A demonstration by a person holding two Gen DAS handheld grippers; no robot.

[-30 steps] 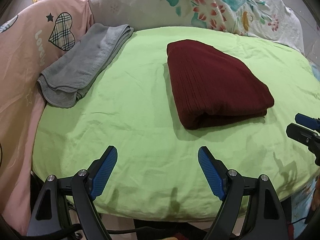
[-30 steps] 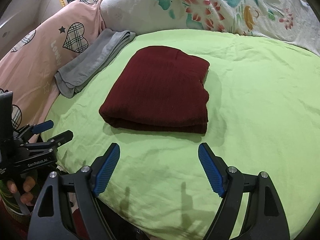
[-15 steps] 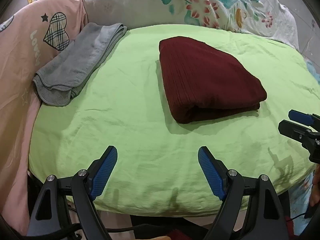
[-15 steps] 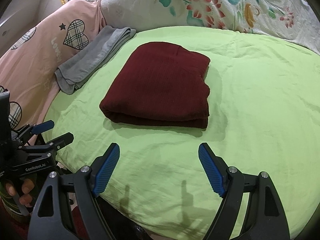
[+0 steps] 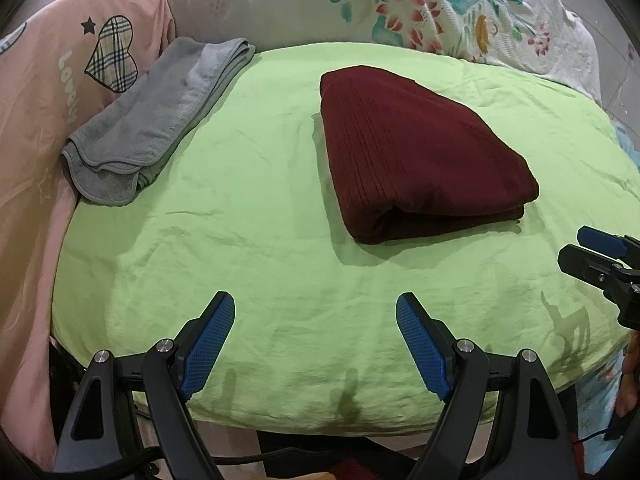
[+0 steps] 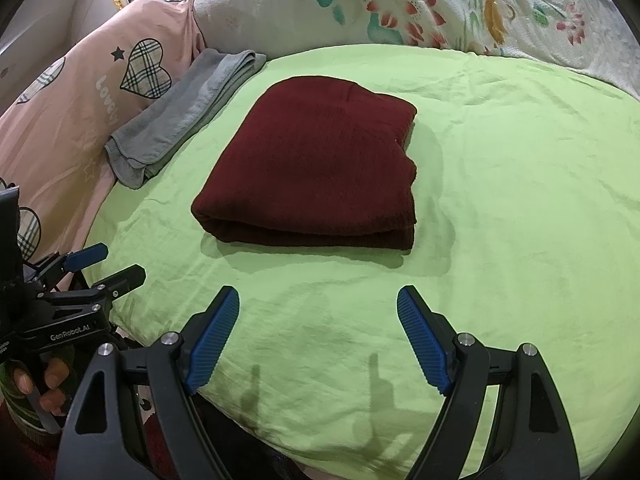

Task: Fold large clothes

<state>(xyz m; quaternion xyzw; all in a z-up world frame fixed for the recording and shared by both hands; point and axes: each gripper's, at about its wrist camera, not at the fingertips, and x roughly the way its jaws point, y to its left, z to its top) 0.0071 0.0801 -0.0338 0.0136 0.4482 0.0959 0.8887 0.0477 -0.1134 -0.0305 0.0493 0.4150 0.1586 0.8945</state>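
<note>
Left wrist view: my left claw (image 5: 315, 340) gaped empty | right claw (image 6: 319, 336) gaped empty | sweater (image 5: 416, 152) lay folded mid-sheet (image 5: 240, 208), apart from both | risk: grabbing one layer would likely unfold it.

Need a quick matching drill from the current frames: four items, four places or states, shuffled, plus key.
Column one:
1. maroon folded garment
2. grey folded towel
3. left gripper
4. floral pillow

Column two:
A. at the far end of the bed, beyond the green sheet
B. jaws wide apart, nothing between them
C. folded, in the middle of the green sheet
D. at the sheet's left edge, against the pink heart-print bedding

Pairs: 1-C, 2-D, 3-B, 4-A
</note>
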